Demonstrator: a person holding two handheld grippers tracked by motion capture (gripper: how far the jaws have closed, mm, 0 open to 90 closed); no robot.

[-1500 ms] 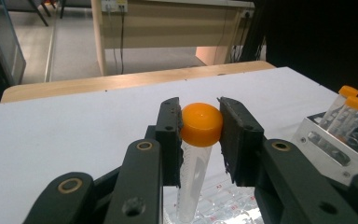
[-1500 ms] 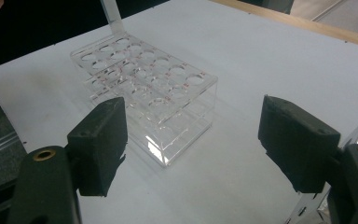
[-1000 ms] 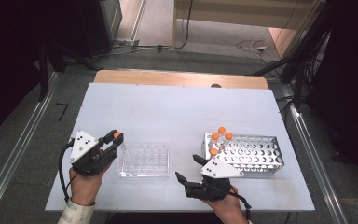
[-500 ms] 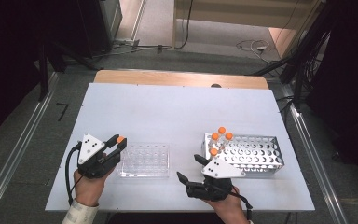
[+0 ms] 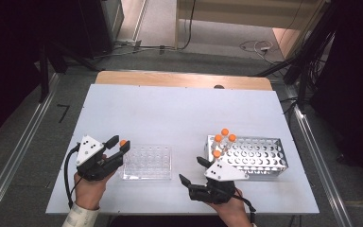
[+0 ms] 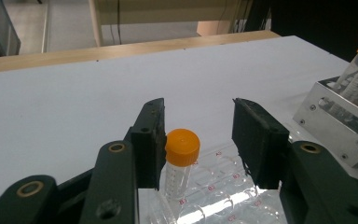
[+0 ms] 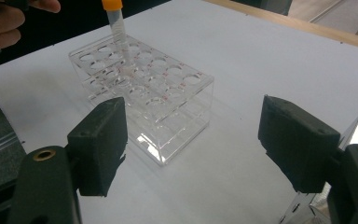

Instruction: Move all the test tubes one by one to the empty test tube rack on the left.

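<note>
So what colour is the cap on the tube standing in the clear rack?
Orange cap, clearest in the left gripper view.

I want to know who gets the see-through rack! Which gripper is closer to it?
Left. The left gripper is at the clear rack's left end; the right gripper sits apart, off its right end.

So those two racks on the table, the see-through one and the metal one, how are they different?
The clear rack is transparent plastic; the metal rack is shiny and perforated. The clear rack holds one orange-capped tube at its corner beside the left gripper, whose jaws stand open around it; the metal rack holds four capped tubes clustered at one end. Both sit flat on the white table, mostly empty holes.
</note>
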